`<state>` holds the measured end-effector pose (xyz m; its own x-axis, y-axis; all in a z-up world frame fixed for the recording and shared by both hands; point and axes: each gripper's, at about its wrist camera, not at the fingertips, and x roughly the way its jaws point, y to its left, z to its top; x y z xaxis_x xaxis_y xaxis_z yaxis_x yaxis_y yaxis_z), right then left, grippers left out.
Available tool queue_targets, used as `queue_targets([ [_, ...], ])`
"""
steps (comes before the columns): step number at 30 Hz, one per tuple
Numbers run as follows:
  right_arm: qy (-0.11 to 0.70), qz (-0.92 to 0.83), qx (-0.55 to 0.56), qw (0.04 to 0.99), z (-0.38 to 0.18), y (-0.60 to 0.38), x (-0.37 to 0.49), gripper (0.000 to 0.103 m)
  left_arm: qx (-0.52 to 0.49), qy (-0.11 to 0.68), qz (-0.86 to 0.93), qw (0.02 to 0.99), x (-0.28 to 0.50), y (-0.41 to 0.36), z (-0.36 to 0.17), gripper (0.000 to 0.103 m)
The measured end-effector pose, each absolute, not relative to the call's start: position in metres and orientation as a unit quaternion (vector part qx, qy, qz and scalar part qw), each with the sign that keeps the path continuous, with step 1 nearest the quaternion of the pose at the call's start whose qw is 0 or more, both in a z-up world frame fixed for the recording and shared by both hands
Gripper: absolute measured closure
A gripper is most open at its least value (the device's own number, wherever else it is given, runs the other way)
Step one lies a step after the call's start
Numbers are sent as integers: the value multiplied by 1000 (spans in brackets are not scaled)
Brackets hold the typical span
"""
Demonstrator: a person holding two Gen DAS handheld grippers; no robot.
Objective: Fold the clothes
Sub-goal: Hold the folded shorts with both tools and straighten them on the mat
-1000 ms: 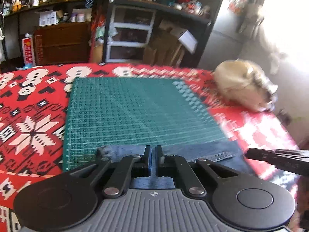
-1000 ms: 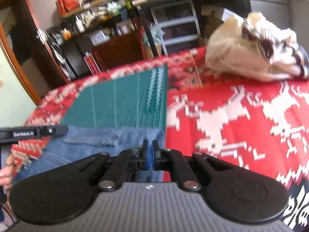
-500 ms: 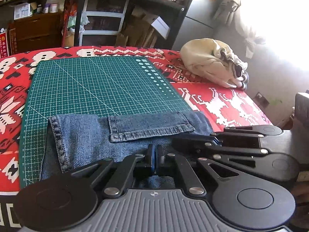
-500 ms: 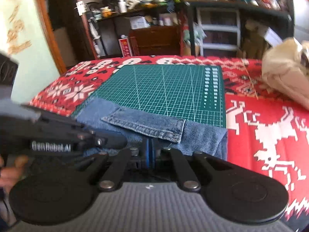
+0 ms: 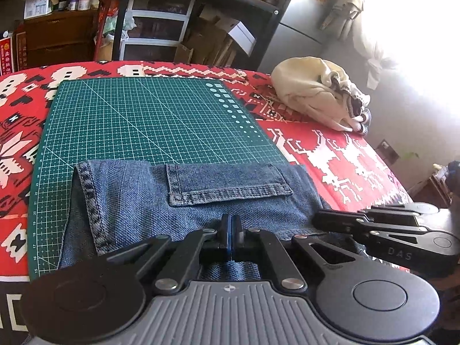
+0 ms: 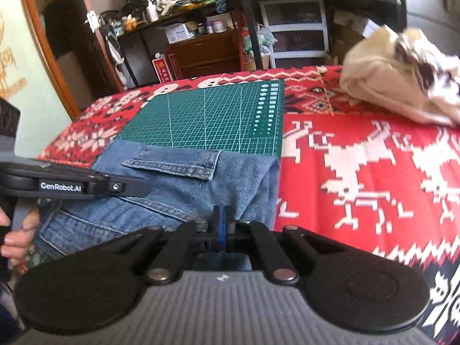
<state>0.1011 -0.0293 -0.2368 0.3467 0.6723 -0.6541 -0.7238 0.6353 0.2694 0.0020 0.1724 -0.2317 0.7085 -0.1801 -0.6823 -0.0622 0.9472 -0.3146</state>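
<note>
Denim jeans (image 5: 184,210) lie folded on the near part of a green cutting mat (image 5: 149,120), directly ahead of both grippers, with a pocket flap (image 5: 227,184) on top, just beyond the fingertips. The mat rests on a red and white patterned blanket (image 5: 339,158) that covers the surface.

In the left wrist view, the left gripper (image 5: 230,231) has its two blue-edged fingers pressed together, with denim running up to and beneath them; whether cloth is pinched between them cannot be told. To its right, the right gripper (image 5: 319,220) lies low over the right edge of the jeans.

In the right wrist view, the right gripper (image 6: 220,220) likewise shows its fingers closed tight, denim directly under and in front of them, near the folded right edge of the jeans. To its left, the left gripper (image 6: 145,189) reaches over the denim, and the person's hand (image 6: 20,235) grips its handle.

Far ahead and to the right of both tools, a cream-coloured bundle of cloth (image 5: 319,97) sits on the blanket, well apart from the jeans. Cluttered shelves (image 6: 201,8) and plastic drawers (image 6: 296,28) stand behind.
</note>
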Motion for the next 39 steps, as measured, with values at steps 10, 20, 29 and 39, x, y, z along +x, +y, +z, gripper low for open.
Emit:
queue_targets([
  [10, 389, 420, -21, 820, -237, -32, 100, 103, -148, 381, -30, 912, 2, 168, -231, 100],
  [20, 409, 404, 2, 818, -237, -44, 96, 103, -141, 383, -26, 913, 2, 166, -230, 100],
  [29, 366, 395, 0, 843, -210, -31, 110, 97, -143, 381, -25, 913, 1, 166, -230, 100],
  [39, 365, 372, -27, 853, -235, 5, 136, 102, -149, 383, -26, 911, 1, 167, -230, 100],
])
